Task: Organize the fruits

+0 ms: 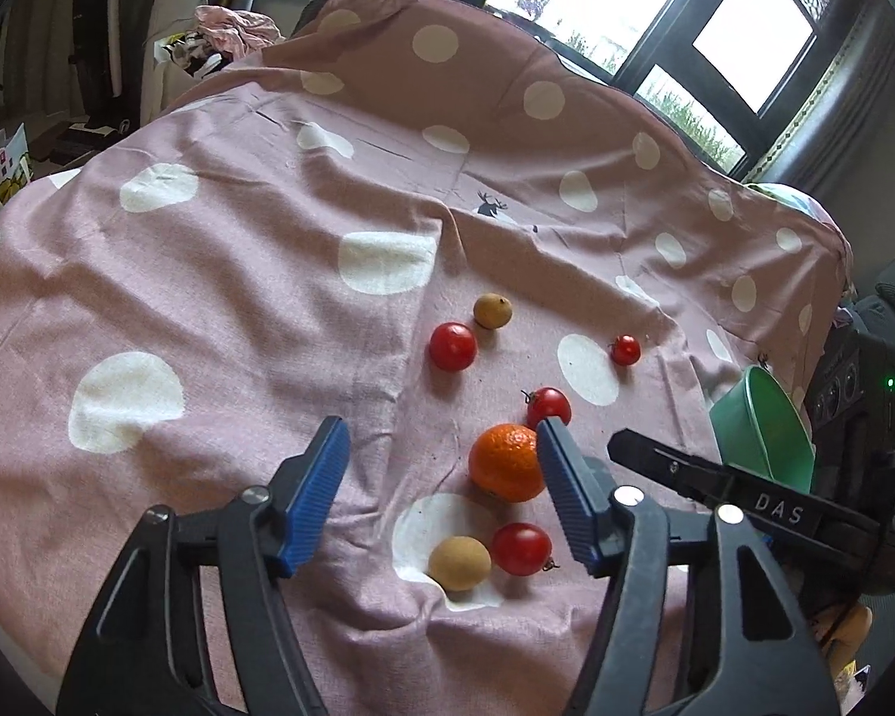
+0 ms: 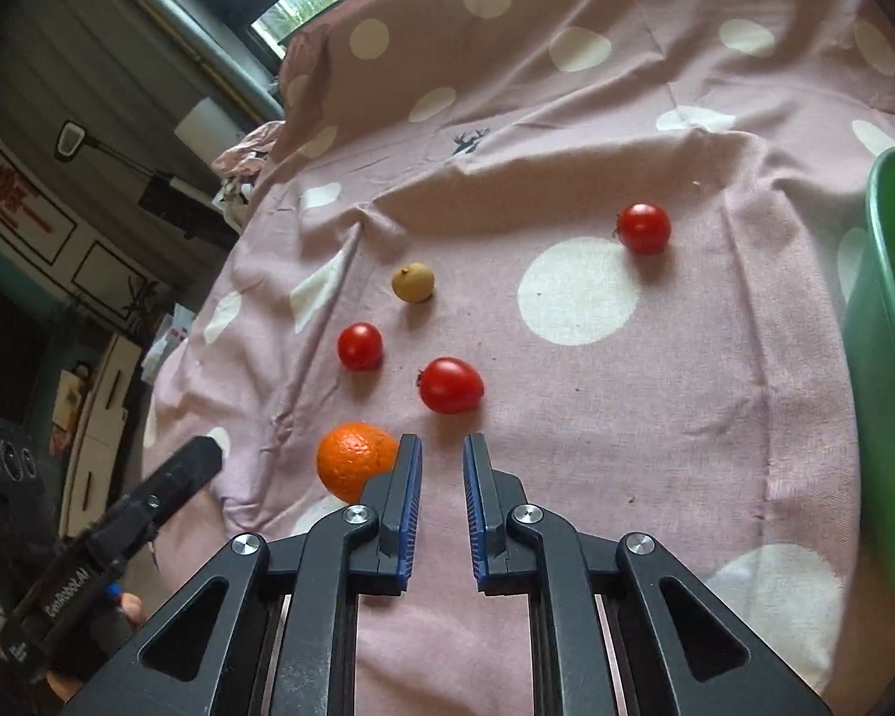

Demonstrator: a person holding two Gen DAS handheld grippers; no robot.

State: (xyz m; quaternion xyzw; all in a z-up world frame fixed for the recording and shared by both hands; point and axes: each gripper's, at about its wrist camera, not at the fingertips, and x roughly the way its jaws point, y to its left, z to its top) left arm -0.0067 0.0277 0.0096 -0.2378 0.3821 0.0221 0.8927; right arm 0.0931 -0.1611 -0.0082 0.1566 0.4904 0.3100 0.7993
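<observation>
An orange [image 1: 504,462] [image 2: 355,459] lies on the pink dotted cloth [image 1: 238,298] among several red tomatoes [image 1: 452,346] [image 2: 450,385] and two tan longans [image 1: 459,562] [image 2: 413,282]. My left gripper [image 1: 441,456] is open wide and empty above the cloth, its right finger beside the orange. My right gripper [image 2: 441,462] is empty, jaws a narrow gap apart, just right of the orange. A green bowl [image 1: 764,435] [image 2: 889,358] stands at the right.
The right gripper's body [image 1: 746,507] reaches in beside the bowl in the left wrist view. The cloth is wrinkled and drapes over the table's far edge. Windows [image 1: 734,30] and clutter lie beyond.
</observation>
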